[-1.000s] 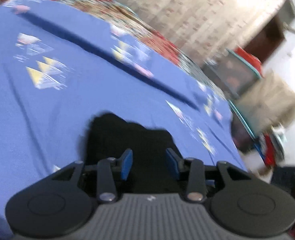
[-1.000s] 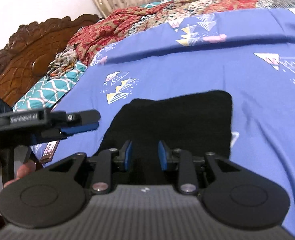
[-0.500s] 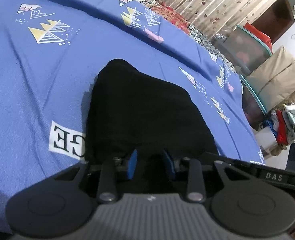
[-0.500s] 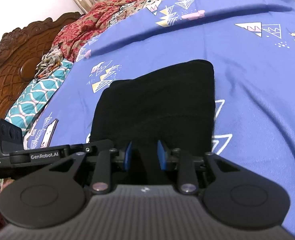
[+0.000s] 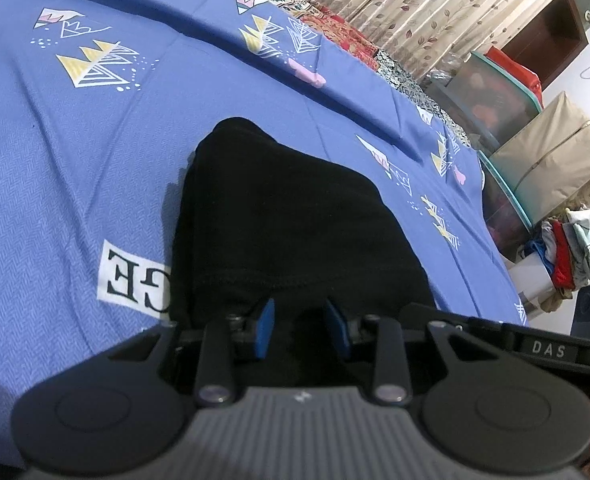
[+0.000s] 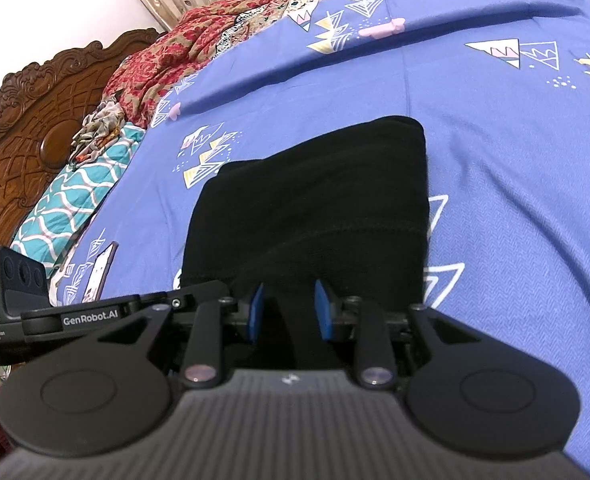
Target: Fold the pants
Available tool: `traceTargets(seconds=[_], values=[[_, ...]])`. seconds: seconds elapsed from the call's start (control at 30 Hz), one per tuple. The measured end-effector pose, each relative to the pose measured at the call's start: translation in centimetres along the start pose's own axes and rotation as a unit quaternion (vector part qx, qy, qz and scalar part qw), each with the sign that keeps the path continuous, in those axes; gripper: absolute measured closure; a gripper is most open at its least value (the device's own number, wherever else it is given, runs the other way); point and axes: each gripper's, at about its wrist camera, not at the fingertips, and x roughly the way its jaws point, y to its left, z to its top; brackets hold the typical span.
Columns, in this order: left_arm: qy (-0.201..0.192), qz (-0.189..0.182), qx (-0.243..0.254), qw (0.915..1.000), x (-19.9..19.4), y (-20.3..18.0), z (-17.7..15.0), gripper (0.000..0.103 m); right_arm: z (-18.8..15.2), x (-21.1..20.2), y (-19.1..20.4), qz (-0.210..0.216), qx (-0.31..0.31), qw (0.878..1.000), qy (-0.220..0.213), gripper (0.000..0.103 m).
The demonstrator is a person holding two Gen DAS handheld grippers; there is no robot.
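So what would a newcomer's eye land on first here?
The black folded pants, a dark block in the middle of the blue patterned bedsheet. Then the two tools at its near edge: the left tool and the right tool. The carved wooden headboard at far left also stands out.

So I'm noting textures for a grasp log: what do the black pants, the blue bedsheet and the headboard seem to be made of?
Black pants: soft matte knit, probably cotton jersey; a stitched hem line shows and there is no sheen.
Blue bedsheet: woven cotton by its look, matte, with a fine herringbone weave and printed triangles.
Headboard: dark carved wood, glossy varnish by the highlights.
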Motion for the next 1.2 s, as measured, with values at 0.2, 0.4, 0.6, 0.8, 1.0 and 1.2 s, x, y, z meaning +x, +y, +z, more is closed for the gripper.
traceTargets(seconds=[0.2,0.4,0.6,0.8,1.0,1.2], values=[[-0.001,0.0,0.001,1.0,0.02,-0.03,-0.03,0.073,0.02,-0.04,-0.1,0.001,0.0,1.0,0.0,0.072],[-0.002,0.0,0.001,1.0,0.03,-0.05,-0.11,0.073,0.01,-0.02,-0.09,0.001,0.001,1.0,0.0,0.072],[-0.003,0.001,0.002,1.0,0.03,-0.21,-0.13,0.073,0.02,-0.05,-0.08,0.002,0.001,1.0,-0.001,0.072],[-0.003,0.0,0.005,1.0,-0.11,-0.37,-0.18,0.073,0.08,-0.05,0.03,0.002,0.002,1.0,-0.001,0.072],[-0.004,0.0,0.006,1.0,-0.09,-0.31,-0.19,0.073,0.04,-0.05,-0.03,0.003,0.002,1.0,-0.001,0.072],[-0.005,-0.001,0.006,1.0,-0.11,-0.33,-0.19,0.073,0.01,-0.03,-0.1,0.003,0.001,1.0,-0.001,0.072]])
